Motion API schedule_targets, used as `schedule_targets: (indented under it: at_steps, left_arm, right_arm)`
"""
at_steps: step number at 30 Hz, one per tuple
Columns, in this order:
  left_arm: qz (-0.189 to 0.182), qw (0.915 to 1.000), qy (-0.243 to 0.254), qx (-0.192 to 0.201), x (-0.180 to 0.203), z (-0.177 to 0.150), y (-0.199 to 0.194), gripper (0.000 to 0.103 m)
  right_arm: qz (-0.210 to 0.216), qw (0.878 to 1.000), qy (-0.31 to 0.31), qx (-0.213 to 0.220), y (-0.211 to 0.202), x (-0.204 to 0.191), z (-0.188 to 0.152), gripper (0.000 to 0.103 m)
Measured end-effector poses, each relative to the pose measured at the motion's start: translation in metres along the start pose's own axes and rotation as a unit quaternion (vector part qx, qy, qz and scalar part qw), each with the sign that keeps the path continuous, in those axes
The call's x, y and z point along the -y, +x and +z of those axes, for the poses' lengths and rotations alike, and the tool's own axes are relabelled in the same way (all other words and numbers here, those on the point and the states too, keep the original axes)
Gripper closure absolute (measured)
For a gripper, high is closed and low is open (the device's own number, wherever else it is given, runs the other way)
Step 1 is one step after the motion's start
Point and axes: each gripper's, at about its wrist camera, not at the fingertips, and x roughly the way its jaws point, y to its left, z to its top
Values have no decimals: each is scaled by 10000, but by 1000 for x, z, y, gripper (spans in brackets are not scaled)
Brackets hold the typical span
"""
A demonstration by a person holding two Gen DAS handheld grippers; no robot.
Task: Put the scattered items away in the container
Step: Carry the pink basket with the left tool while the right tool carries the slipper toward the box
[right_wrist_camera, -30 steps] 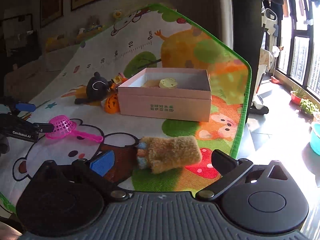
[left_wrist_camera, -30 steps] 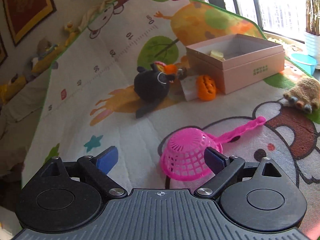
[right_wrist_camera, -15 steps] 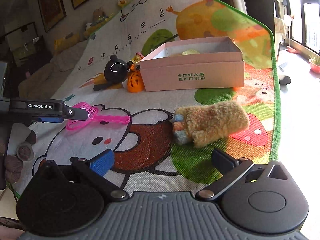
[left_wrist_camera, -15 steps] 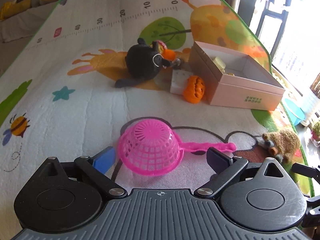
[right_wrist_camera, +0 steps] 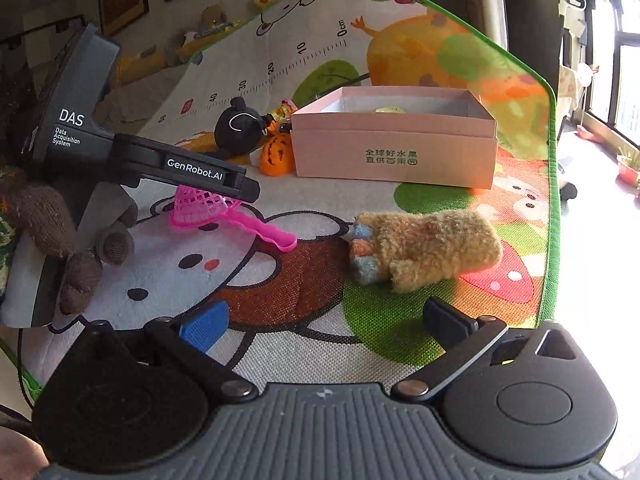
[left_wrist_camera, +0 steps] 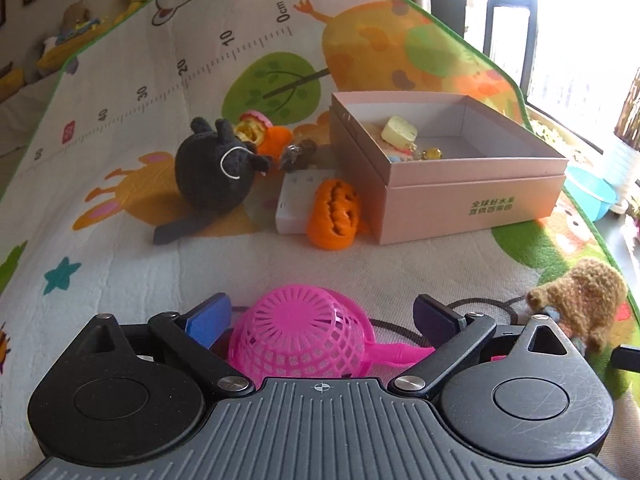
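On a cartoon play mat (left_wrist_camera: 132, 248), a pink sieve (left_wrist_camera: 300, 332) lies mouth-down, its lattice bowl between the spread fingers of the left gripper (left_wrist_camera: 320, 320); neither finger clearly touches it. Its flat handle runs off to the right, ending in a rounded tip. From the right wrist view the left gripper hangs over the sieve's bowl, held by a hand (right_wrist_camera: 60, 240) in a brown knit glove.

The right gripper (right_wrist_camera: 324, 324) hovers with fingers wide apart and empty, just short of a tan plush paw (right_wrist_camera: 424, 248) with blue and orange toes that lies flat on the mat.

Beyond both stands the pink box (left_wrist_camera: 468, 196), open-topped, green print on its side; a pale yellow piece (left_wrist_camera: 400, 130) and some small bits rest inside. Crowded against its left wall are an orange pumpkin (left_wrist_camera: 334, 220), a white block (left_wrist_camera: 296, 196), a black plush (left_wrist_camera: 216, 172) with a long tail, and a few small toys behind, too tangled to tell apart. Open mat lies between the sieve and the box. A blue basin (left_wrist_camera: 592, 196) sits off the mat's far right edge.
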Motion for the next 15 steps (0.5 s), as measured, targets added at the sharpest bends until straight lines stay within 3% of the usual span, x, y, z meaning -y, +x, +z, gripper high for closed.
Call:
schedule_targets:
  at_steps: [6,11,15]
  left_arm:
    - [9,9999,-94,-69,-11,-10,-3,4]
    - [-166,9998,-84,-29,-14,-11,-8,33]
    - [-311,9995,-23,-17,-15,-15,-15,34]
  right_arm:
    - [-64,9999,-152,51,-4,-3,6,0]
    - [-614,9972,-267,332,-13,8,24,0]
    - [-814,9963,40,282,-14,34,40,4]
